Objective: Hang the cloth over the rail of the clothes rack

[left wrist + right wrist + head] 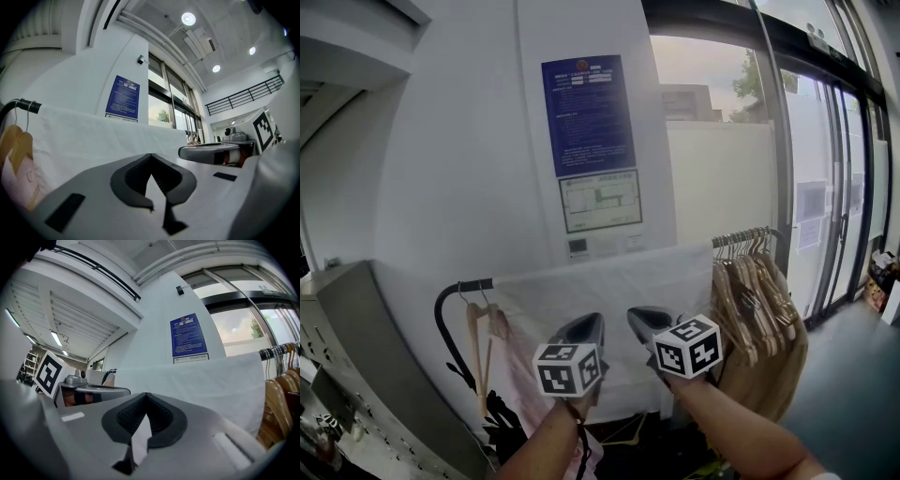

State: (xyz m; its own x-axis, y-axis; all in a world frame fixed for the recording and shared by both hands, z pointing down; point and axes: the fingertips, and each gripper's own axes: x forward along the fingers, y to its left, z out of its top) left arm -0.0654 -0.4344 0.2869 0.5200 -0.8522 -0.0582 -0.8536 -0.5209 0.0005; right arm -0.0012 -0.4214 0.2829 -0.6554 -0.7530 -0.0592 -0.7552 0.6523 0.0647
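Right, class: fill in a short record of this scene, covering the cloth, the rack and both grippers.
Cloth: white, draped over the rail, spread flat
Rack: black frame, wooden hangers at both ends
Left gripper: jaws together, in front of the cloth
Right gripper: jaws together, beside the left one
Poster: blue, on the wall above the rack

White wall (pixel 459 169) with a blue poster (pixel 588 112) and a floor-plan notice (pixel 600 200) under it. Tall glass windows (pixel 825 187) on right, daylight coming in, dark floor (pixel 848 394) below. Grey metal cabinet (pixel 366 347) at left; round ceiling lights (pixel 188 18) on.
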